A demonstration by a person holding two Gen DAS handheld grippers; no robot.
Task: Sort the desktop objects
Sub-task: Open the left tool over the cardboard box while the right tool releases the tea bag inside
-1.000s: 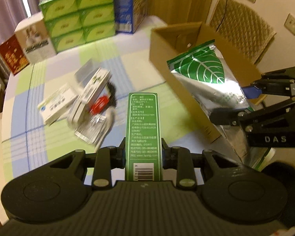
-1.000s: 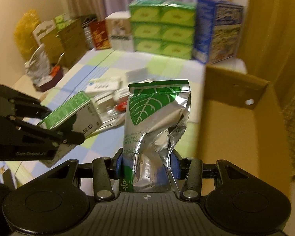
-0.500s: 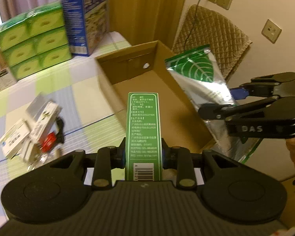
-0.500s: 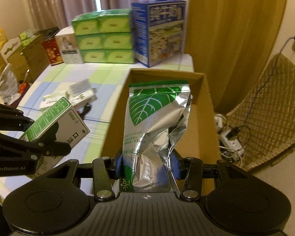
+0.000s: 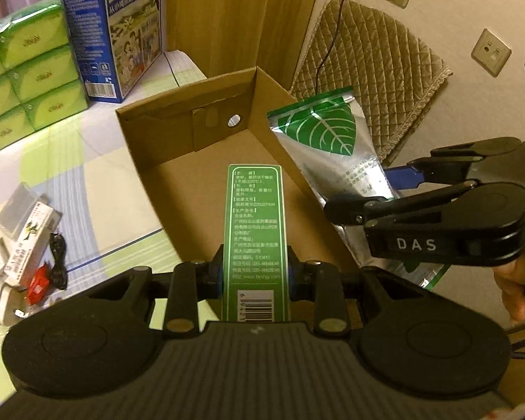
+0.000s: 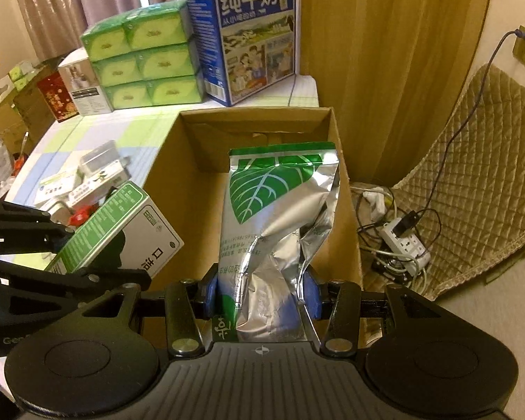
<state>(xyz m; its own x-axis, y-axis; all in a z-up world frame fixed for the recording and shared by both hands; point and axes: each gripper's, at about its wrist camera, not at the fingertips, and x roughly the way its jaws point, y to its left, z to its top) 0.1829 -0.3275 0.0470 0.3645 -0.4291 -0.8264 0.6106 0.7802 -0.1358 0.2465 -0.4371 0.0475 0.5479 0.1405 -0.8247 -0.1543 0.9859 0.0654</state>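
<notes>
Both grippers are loaded: left gripper [image 5: 254, 274] pinches a slim green carton [image 5: 253, 241], right gripper [image 6: 262, 292] clamps a crinkly silver leaf-print pouch [image 6: 280, 210], both over the open brown cardboard box [image 5: 206, 161]. Next up, I'd guess: lower and let go.

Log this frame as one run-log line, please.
left gripper: shut on green box | right gripper: shut on foil pouch | both over cardboard box

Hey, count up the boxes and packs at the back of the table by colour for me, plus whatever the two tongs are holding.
Green tissue packs, stacked: 6
Blue milk carton box: 1
White box beside the green stack: 1
Red box: 1
Green and white box in the left tongs: 1
Silver leaf pouch in the right tongs: 1
Total: 11
</notes>
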